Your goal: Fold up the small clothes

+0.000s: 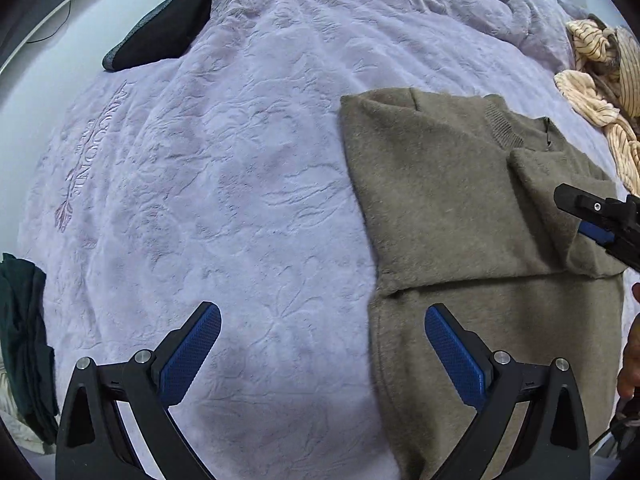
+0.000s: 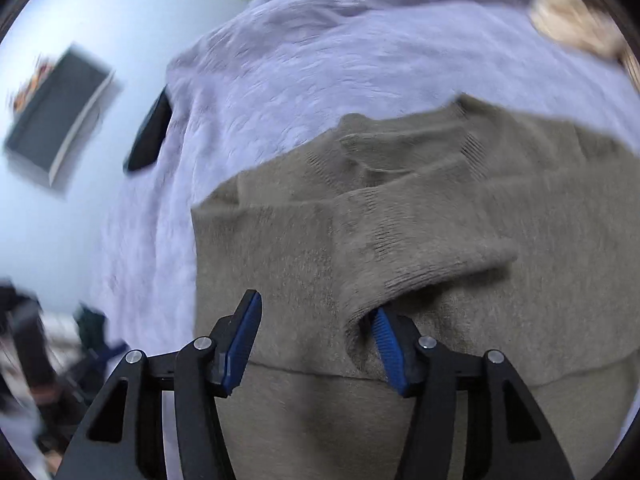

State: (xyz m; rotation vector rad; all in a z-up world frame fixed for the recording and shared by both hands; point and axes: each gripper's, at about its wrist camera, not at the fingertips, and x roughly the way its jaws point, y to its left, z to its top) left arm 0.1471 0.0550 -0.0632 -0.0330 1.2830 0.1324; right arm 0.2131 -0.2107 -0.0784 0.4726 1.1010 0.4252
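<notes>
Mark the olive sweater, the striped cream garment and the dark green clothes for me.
olive sweater [image 1: 440, 184], left wrist view, on its folded body.
striped cream garment [image 1: 596, 100], left wrist view, on its crumpled middle.
dark green clothes [image 1: 24, 340], left wrist view, on the pile's side.

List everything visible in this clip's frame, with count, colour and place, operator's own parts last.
sweater: one, olive, partly folded, right side of the blanket
blanket: one, lilac, covers the bed
striped garment: one, cream, crumpled at far right
dark green cloth: one, left edge
black item: one, far left, under the blanket's edge
left tongs: open, above the sweater's left edge
right tongs: open, at a sleeve fold
hand: one, right edge
</notes>
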